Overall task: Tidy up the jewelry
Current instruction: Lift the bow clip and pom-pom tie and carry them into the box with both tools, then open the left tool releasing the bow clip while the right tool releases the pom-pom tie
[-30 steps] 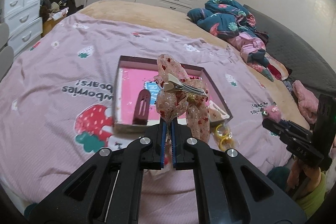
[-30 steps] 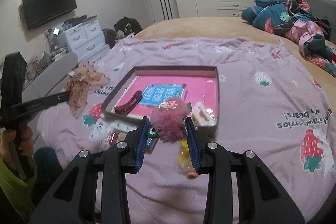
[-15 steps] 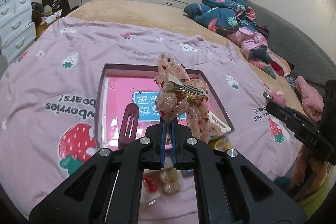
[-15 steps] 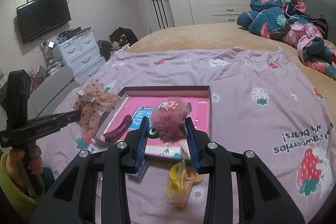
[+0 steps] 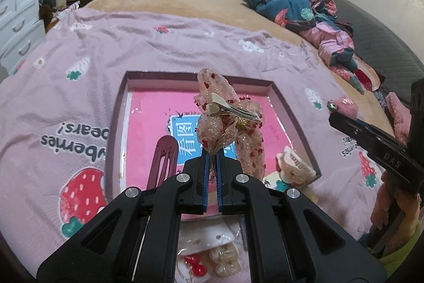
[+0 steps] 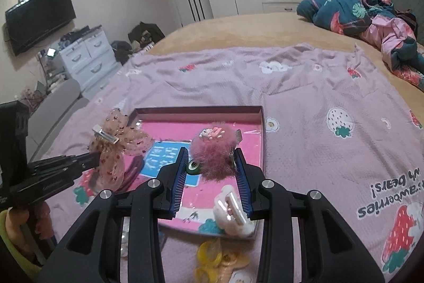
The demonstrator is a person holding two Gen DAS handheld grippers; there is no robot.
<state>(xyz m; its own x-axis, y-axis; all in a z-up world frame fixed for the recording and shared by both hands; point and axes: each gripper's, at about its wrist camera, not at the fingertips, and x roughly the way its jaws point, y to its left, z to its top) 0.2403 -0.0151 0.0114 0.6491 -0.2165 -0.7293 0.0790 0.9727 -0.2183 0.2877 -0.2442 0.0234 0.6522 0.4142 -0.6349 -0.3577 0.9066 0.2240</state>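
Landmark: the shallow tray [image 5: 116, 129], dark-rimmed with a glossy pink floor, lies on the strawberry-print blanket [image 5: 53, 86] over the bed; every place below is told from it.
Left hand-held gripper [image 5: 211, 154]: you have it clenched on the lower tail of the sheer bow clip [image 5: 228, 121], which hangs above the tray's middle.
Right hand-held gripper [image 6: 210, 163]: you are grasping the pink fluffy clip [image 6: 214, 153] between both pads, above the tray's right half.
Already in the tray: a maroon barrette [image 5: 163, 161] near the left wall and a cream claw clip [image 6: 233, 208] at the near right corner.
Outside the tray: a yellow piece [image 6: 212, 261] and a packet of red and pearl beads [image 5: 209, 260], just beside the near wall.
Risk, bow: you pinch only thin, slippery gauze, so it may slide out, and its metal alligator clip [image 5: 230, 110] makes it top-heavy and likely to tumble.
Risk, fluff: the soft fur compresses and may cling to the ribbed pads when you let go.
Risk, crowding: your two tools sit near each other, so a careless lowering could knock the claw clip over the low wall.
Textures: gauze stiff and speckled red; fur plush; tray floor slick.
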